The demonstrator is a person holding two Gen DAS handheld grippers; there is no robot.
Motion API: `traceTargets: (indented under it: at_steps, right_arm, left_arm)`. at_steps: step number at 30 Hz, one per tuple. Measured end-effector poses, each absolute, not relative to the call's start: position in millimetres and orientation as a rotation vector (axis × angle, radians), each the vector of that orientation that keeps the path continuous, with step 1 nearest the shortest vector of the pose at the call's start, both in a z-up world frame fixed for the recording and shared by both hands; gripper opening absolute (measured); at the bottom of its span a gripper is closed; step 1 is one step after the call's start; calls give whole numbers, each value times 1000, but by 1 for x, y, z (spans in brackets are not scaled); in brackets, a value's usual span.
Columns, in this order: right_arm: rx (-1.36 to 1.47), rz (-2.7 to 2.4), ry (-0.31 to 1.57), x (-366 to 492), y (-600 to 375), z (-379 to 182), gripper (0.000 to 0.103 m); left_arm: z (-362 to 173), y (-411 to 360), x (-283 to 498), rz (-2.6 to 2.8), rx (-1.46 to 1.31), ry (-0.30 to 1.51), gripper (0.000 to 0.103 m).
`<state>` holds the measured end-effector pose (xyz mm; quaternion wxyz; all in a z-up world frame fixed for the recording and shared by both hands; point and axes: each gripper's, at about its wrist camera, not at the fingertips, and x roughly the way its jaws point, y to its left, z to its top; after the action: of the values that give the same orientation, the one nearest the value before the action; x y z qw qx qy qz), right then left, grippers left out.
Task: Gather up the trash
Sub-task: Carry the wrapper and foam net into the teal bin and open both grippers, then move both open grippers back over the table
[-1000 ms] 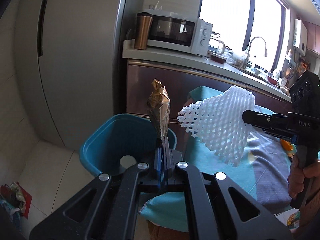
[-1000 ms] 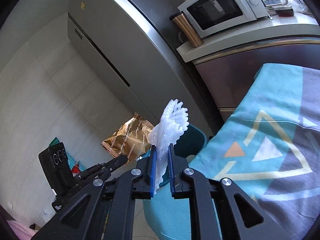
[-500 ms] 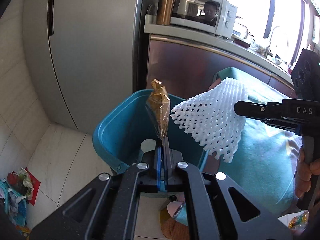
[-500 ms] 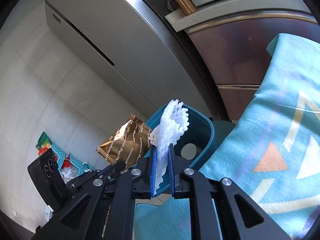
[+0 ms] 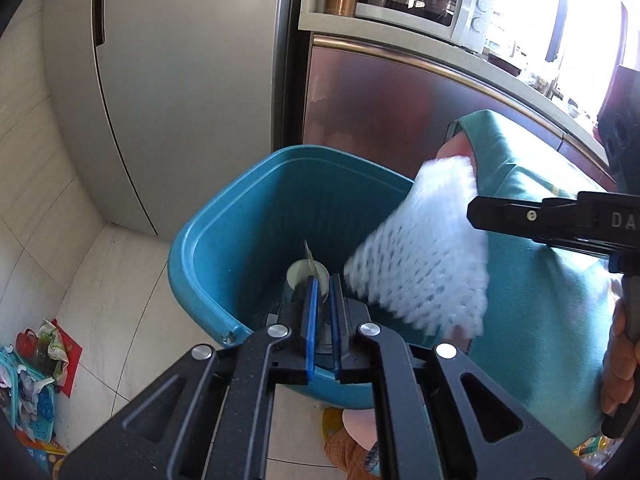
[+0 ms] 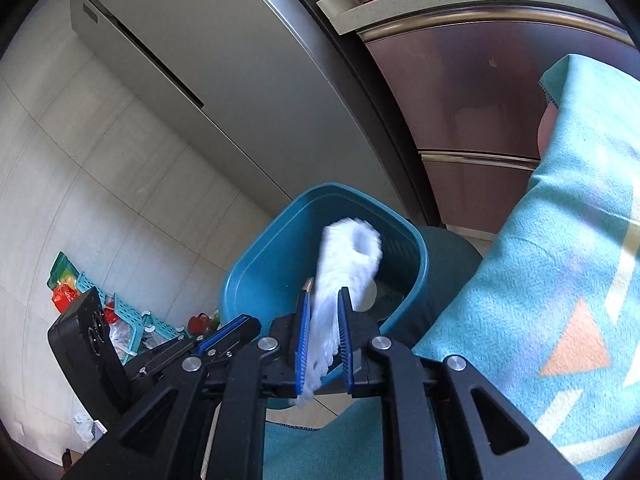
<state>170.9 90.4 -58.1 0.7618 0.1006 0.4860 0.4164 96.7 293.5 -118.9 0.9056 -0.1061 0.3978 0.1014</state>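
My left claw (image 5: 323, 294) hangs over the teal plastic bin (image 5: 240, 216) with its blue-padded jaws parted and nothing between them. The left view alone shows, down in the bin, a thin gold-brown wrapper edge (image 5: 308, 250) above a pale round object (image 5: 306, 276) on the bin floor. It also shows the white foam mesh sleeve (image 5: 424, 256) side-on as a broad, netted, diamond-celled sheet, motion-blurred, beside the right claw's black finger.

The right view shows that sleeve (image 6: 344, 276) edge-on, as a soft tube with an open end, standing between the parted pads of my right claw (image 6: 323, 320) over the bin mouth (image 6: 248, 276). I cannot tell whether the pads touch it. Only this view shows the patterned teal woven cloth (image 6: 560, 280) at right, and the smooth grey refrigerator door (image 6: 240, 80) behind.
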Motion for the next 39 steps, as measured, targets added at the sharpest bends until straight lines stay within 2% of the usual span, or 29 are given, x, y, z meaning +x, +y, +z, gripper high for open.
traceTargets:
  at_steps: [7, 10, 14, 17, 19, 27, 39]
  right_arm:
    - [241, 904, 1039, 172, 86, -58, 22]
    - [260, 908, 1025, 168, 75, -56, 23]
    - [261, 926, 977, 156, 53, -45, 24]
    - [245, 931, 912, 142, 29, -29, 29]
    - [234, 918, 866, 133, 11, -18, 31]
    - [269, 783, 723, 102, -88, 6, 38]
    - [368, 416, 628, 65, -241, -3, 40]
  left_arm:
    - [-116, 288, 93, 207, -228, 800, 6]
    - [-107, 283, 88, 198, -221, 775, 6]
    - [-90, 268, 79, 158, -204, 725, 16]
    - [-76, 252, 75, 111, -196, 686, 26]
    - [-68, 238, 73, 69, -195, 661, 28]
    - [-41, 167, 79, -133, -142, 606, 35]
    - [-38, 32, 109, -387, -8, 623, 36]
